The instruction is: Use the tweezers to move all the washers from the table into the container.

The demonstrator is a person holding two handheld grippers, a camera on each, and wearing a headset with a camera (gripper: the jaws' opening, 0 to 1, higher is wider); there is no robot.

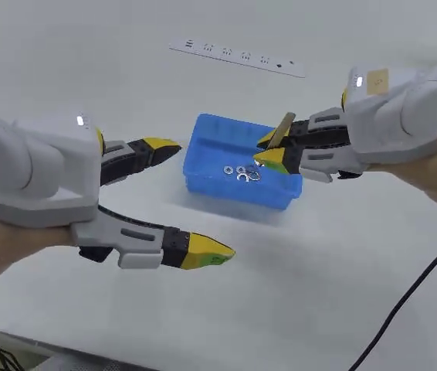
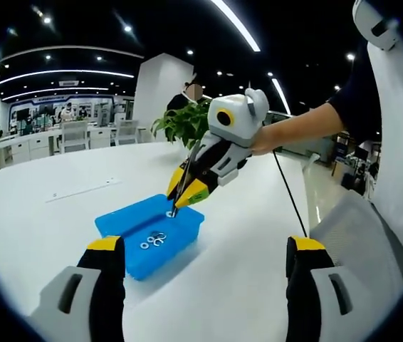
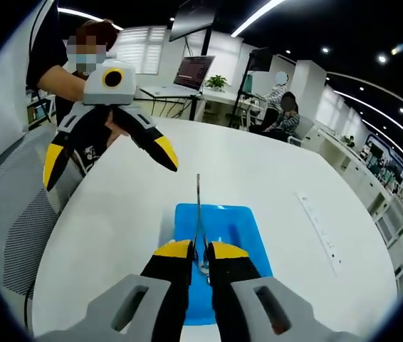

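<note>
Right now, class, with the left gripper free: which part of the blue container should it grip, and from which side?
Probably the end wall of the blue container nearest the left gripper, from above, one jaw inside, one outside. That wall is thin, upright, open-topped; the washers, tweezers and right gripper sit farther along.

White table [image 1: 319, 270], matte top, blue rect. container [image 1: 218, 188] set flat approx. mid-table, long white pwr strip [image 1: 238, 57] lying well beyond it at far side, black cable [image 1: 411, 292] crossing over near-right part, apart from both
</note>
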